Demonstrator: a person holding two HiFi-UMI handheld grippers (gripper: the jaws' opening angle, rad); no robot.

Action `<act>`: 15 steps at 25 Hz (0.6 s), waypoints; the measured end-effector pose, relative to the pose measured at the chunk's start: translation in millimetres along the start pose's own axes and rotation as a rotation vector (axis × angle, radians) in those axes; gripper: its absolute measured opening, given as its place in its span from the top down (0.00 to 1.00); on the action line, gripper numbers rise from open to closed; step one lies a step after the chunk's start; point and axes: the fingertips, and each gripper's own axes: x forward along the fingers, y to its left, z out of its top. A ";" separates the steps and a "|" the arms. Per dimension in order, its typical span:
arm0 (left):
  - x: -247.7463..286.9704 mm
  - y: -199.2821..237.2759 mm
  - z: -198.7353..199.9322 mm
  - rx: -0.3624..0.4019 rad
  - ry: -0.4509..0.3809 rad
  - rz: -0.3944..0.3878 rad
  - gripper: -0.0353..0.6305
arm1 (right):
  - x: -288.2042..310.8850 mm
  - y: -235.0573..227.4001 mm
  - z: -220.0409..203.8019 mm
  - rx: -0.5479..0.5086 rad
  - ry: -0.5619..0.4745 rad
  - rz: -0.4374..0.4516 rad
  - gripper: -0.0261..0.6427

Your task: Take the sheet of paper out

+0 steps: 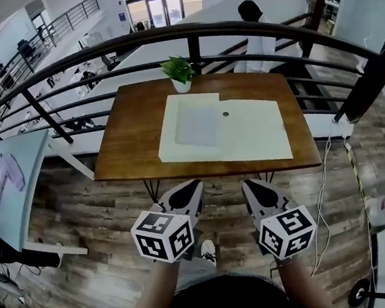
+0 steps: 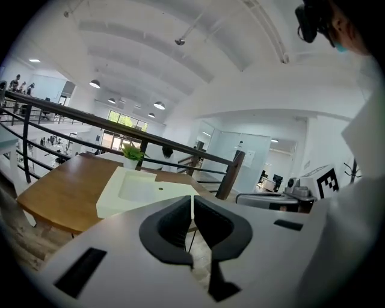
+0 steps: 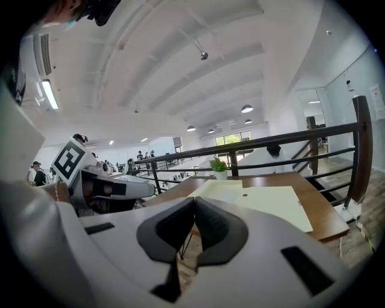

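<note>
Sheet of paper (image 1: 199,126) lies flat within the left half of a pale folder (image 1: 255,137), mid-bench (image 1: 130,135). Judged light, limp and easily creased; pinch an exposed edge. Left tool (image 1: 186,196) and right tool (image 1: 258,192) are clenched, empty and short of the near edge.

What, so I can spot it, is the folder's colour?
Pale cream; the folder shows best in the head view.

Pale sheet of paper (image 1: 200,125) flat on table (image 1: 130,142)

Plant (image 1: 179,72) behind folder (image 1: 258,133) on table (image 1: 129,132)
</note>
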 end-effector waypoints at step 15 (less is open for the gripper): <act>53.3 90.5 25.4 -0.054 0.055 -0.037 0.91 | 96.0 -15.7 18.2 0.011 0.059 -0.054 0.92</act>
